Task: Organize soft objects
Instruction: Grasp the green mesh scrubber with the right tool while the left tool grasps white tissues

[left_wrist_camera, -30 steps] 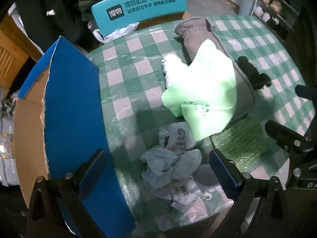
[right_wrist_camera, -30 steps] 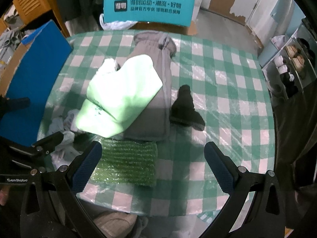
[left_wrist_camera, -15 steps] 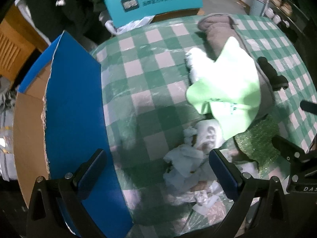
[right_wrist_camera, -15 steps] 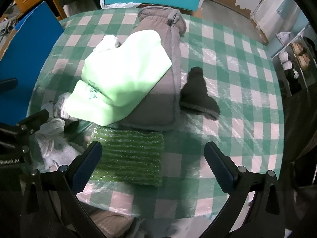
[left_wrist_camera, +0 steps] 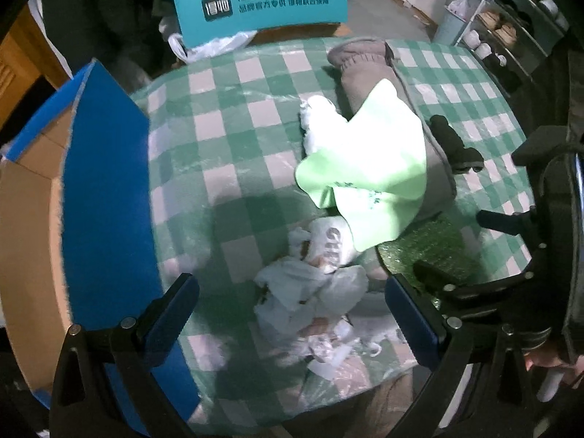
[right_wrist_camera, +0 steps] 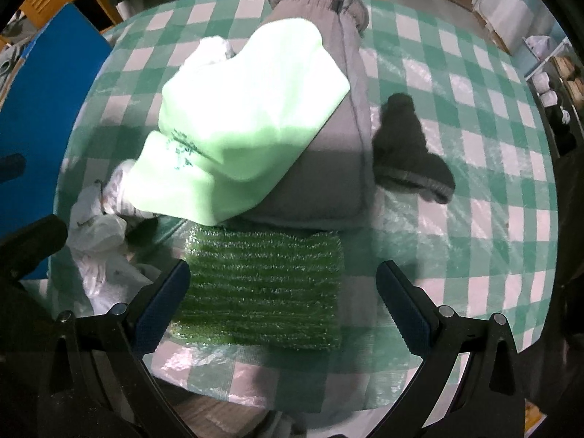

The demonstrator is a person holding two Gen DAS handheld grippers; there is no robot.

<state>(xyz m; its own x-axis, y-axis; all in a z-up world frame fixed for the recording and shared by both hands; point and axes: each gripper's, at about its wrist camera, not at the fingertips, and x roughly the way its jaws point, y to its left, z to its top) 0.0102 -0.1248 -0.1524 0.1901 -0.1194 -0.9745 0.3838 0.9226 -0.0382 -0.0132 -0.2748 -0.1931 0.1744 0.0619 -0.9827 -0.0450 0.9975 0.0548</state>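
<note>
Your left gripper (left_wrist_camera: 292, 314) hangs with jaws spread wide over the crumpled white plastic bags (left_wrist_camera: 310, 292) at the near edge of the checked tablecloth (left_wrist_camera: 226, 146). Your right gripper (right_wrist_camera: 283, 299) is equally agape, straddling the green bubble-wrap pad (right_wrist_camera: 262, 288). Beyond it, the light green garment (right_wrist_camera: 241, 124) lies on the grey sweatpants (right_wrist_camera: 339, 168), with a dark sock (right_wrist_camera: 408, 146) just beside them.

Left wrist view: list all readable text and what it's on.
"得物" logo, then "得到运动×潮流×好物", as best it reads: teal box behind the table.
Smaller line beneath on that box: too blurred to read for sure.
"GI…", partly hidden: white bag.
Dark print on light green bag: too blurred.
</note>
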